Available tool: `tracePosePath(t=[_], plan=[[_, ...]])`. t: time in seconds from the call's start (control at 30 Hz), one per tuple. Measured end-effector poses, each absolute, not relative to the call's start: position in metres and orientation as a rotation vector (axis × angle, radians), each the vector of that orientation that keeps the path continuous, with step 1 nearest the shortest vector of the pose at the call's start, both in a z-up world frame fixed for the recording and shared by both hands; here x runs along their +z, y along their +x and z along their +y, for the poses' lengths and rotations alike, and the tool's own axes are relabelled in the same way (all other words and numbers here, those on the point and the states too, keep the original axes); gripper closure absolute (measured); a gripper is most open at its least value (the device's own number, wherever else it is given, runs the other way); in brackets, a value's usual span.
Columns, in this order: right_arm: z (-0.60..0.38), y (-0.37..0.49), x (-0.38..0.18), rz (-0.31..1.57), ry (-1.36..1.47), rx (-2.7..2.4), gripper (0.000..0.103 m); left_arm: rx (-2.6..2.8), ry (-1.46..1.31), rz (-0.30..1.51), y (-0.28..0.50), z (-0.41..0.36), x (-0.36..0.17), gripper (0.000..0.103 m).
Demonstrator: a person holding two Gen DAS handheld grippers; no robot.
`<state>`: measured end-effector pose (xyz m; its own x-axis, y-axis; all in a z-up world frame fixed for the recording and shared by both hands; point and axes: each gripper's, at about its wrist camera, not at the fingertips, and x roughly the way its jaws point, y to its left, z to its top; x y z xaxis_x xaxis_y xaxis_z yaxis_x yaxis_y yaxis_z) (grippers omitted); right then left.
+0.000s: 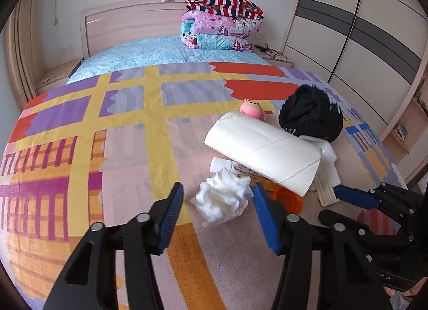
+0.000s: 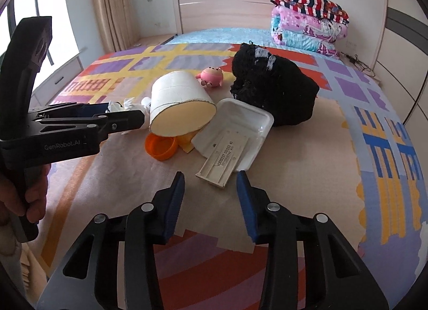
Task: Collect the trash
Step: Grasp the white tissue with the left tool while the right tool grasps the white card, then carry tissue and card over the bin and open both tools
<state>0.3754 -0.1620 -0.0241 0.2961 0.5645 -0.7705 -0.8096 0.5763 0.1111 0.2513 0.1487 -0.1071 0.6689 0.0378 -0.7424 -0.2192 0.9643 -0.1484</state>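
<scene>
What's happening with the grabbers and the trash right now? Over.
Both grippers open, holding nothing. Left gripper straddles the crumpled tissue, not closed. Right gripper faces the beige plastic piece. White tube leans over the pile.

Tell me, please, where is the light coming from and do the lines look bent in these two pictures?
Right wrist view: daylight enters from the bright window at far left, glaring white. Left wrist view: even, soft light, no window visible; the striped wardrobe doors curve strongly from fisheye distortion. Both views darken at the corners.
</scene>
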Motion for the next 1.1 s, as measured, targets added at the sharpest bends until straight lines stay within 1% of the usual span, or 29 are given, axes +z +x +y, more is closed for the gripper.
tracePosePath(t=[0.03, 0.07, 0.1, 0.2, 0.57, 1.1], plan=[[-0.162, 0.375, -0.024, 0.864, -0.332, 0.925, 0.071, 0.148, -0.236, 0.832, 0.251, 0.149, -0.109, 0.061], [-0.162, 0.375, -0.024, 0.858, -0.339, 0.911, 0.077, 0.156, -0.234, 0.827, 0.250, 0.150, -0.109, 0.065], [-0.164, 0.376, -0.024, 0.854, -0.337, 0.899, 0.079, 0.158, -0.237, 0.826, 0.250, 0.151, -0.109, 0.070], [-0.167, 0.378, -0.025, 0.860, -0.322, 0.904, 0.080, 0.154, -0.243, 0.824, 0.247, 0.151, -0.108, 0.074], [-0.178, 0.369, -0.020, 0.846, -0.311, 0.925, 0.080, 0.152, -0.226, 0.794, 0.225, 0.141, -0.091, 0.075], [-0.215, 0.330, 0.003, 0.802, -0.301, 1.011, 0.080, 0.137, -0.195, 0.769, 0.184, 0.105, -0.071, 0.075]])
